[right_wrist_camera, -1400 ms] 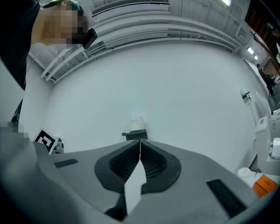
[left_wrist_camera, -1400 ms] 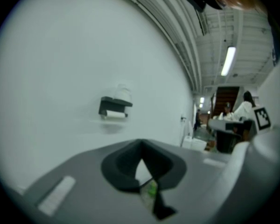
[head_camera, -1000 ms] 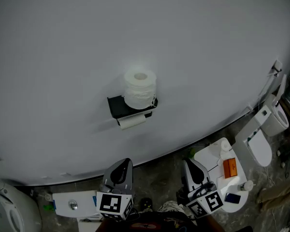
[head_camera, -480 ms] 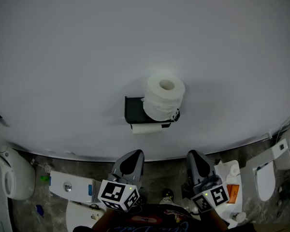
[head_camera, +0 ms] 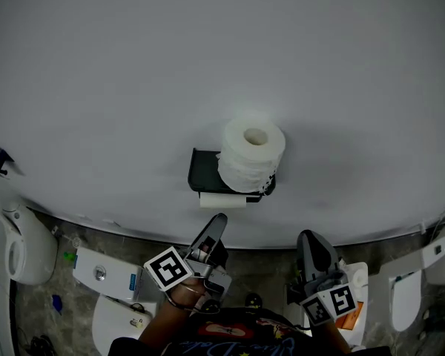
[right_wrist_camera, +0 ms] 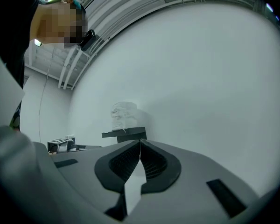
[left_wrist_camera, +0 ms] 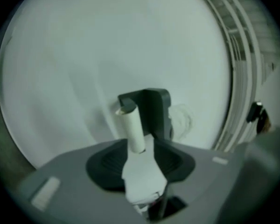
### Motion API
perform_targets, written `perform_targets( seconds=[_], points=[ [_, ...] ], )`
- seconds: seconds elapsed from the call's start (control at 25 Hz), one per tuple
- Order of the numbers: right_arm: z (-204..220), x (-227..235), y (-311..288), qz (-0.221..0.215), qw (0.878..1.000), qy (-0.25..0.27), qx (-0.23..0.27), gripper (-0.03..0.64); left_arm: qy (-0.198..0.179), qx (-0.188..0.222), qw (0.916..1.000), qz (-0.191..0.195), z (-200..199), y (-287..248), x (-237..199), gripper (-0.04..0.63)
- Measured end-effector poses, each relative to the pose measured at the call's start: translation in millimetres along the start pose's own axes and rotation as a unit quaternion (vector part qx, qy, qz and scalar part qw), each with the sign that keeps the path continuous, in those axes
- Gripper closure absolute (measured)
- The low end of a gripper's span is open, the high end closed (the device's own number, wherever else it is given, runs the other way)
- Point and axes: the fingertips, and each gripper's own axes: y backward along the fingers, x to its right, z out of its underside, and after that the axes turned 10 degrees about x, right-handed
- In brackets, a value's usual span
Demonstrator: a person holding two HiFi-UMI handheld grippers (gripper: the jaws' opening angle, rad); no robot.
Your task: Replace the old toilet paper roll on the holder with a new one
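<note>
- The old roll (head_camera: 222, 199) is down to a thin tube with a last flap of paper. It hangs on the bar under the front edge of the holder (head_camera: 202, 170), a black bracket fixed to the wall (head_camera: 133, 65).
- The new roll (head_camera: 252, 154) stands on end on the holder's top shelf, at its right end, and reaches a little past that edge. It is not yet on the bar.
- Our left gripper (head_camera: 218, 222) sits just below the old roll, pointing at the wall and turned on its side.
- In the left gripper view the tube stands in line with the gap between the pads, but ahead of them and untouched.
- The left jaws are opening and stand moderately apart, with nothing gripped.
- Our right gripper (head_camera: 310, 237) waits below and to the right of the holder, well apart from both rolls. Its jaws are pressed together and empty.
- We judge the step in hand to be the reach for the old roll, so the removal has not started.
- Next we need to push the left gripper forward until the pads flank the tube.
- Then we close lightly, since bare cardboard will likely crush, and slide the tube off the bar's free end. We cannot tell which end that is.
- We should keep the jaws low, because a knock on the shelf could tip the new roll off its right end.
</note>
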Motion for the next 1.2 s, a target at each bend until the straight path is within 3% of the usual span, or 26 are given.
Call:
perform_targets(
  seconds=[0.08,0.28,0.4,0.48,0.56,0.64,0.84,1.2],
  points=[
    [-1,6,1,0.007,1.0,0.003,0.0,0.603,0.037,0.012,0.9992,0.008,-1,-6,-5,0.427],
    [0,20,5,0.04,0.999,0.005,0.004,0.603,0.069,0.024,0.9972,0.017,-4,-24,-15,0.347],
    [3,21,9,0.047,0.999,-0.008,-0.002,0.603,0.094,0.031,0.9944,0.035,-8,-35,-18,0.336],
    [4,20,13,0.051,0.999,-0.012,-0.004,0.603,0.114,0.033,0.9916,0.052,-8,-40,-18,0.337],
    [1,20,17,0.051,0.999,-0.006,-0.001,0.603,0.127,0.036,0.9886,0.072,-8,-42,-14,0.41],
    [-2,17,20,0.041,0.999,0.004,0.005,0.603,0.125,0.033,0.9873,0.092,-6,-43,-9,0.416],
    [-7,27,33,0.061,0.998,0.01,0.012,0.603,0.099,-0.009,0.9904,0.096,21,-53,-3,0.423],
    [-27,59,80,0.137,0.99,0.024,0.029,0.603,0.102,-0.102,0.9828,0.115,96,-86,20,0.423]
  ],
)
